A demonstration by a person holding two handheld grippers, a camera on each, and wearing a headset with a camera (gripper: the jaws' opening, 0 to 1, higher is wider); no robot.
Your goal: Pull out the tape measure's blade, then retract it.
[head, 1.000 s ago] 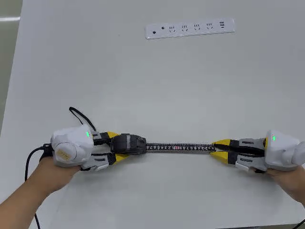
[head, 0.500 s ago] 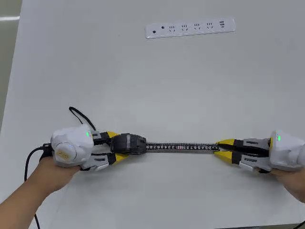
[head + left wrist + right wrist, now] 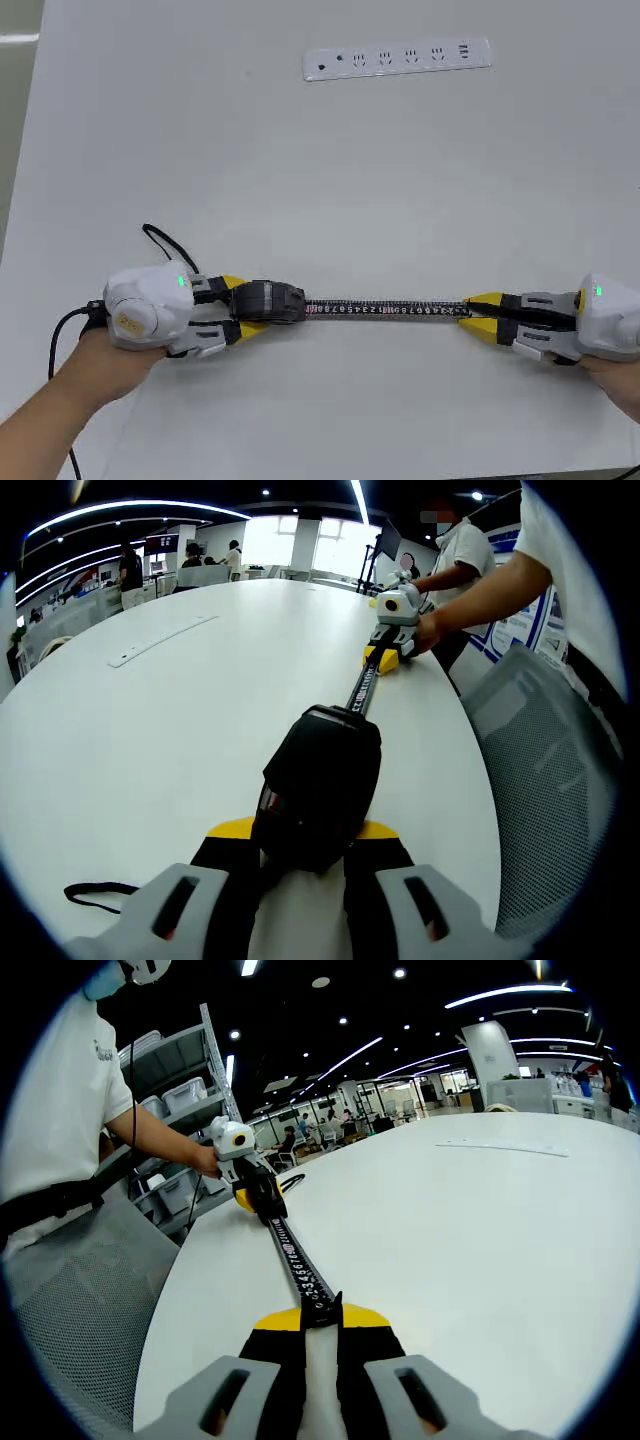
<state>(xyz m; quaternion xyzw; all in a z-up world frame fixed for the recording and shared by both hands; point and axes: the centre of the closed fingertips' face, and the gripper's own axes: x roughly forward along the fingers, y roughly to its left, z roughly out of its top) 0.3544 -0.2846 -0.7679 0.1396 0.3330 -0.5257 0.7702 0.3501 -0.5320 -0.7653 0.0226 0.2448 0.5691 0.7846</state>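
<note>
Compared with one second ago, the right gripper (image 3: 470, 312) stands further right along the near edge of the table (image 3: 350, 180), and more blade (image 3: 385, 309) is exposed. The left gripper (image 3: 243, 305) and the tape measure (image 3: 270, 301) are unchanged.

Surface and room
- Table: white, matte and round-edged. Both grippers work close to its near edge.
- Black cord (image 3: 165, 240): lies in a loop on the table just behind the left gripper.
- Power strip (image 3: 397, 58): white, lying flat, well apart from the work toward the far side.
- Grey mesh chair back (image 3: 550, 780): stands just off the table edge beside the person.
- Beyond the table: an open office with ceiling strip lights, shelving (image 3: 180, 1070) holding bins, and people in the distance.

Tools
- Left gripper: jaws pressed against both sides of the tape measure's black case, with the yellow tips flanking it. The case sits low at the table surface; whether it touches cannot be told.
- Blade: runs straight from the case mouth toward the right gripper, low over the table, with its numerals facing up.
- Right gripper: jaws pressed together on the end of the blade, which disappears between the yellow tips.
- Grippers: well apart, facing each other, joined only by the blade.
</note>
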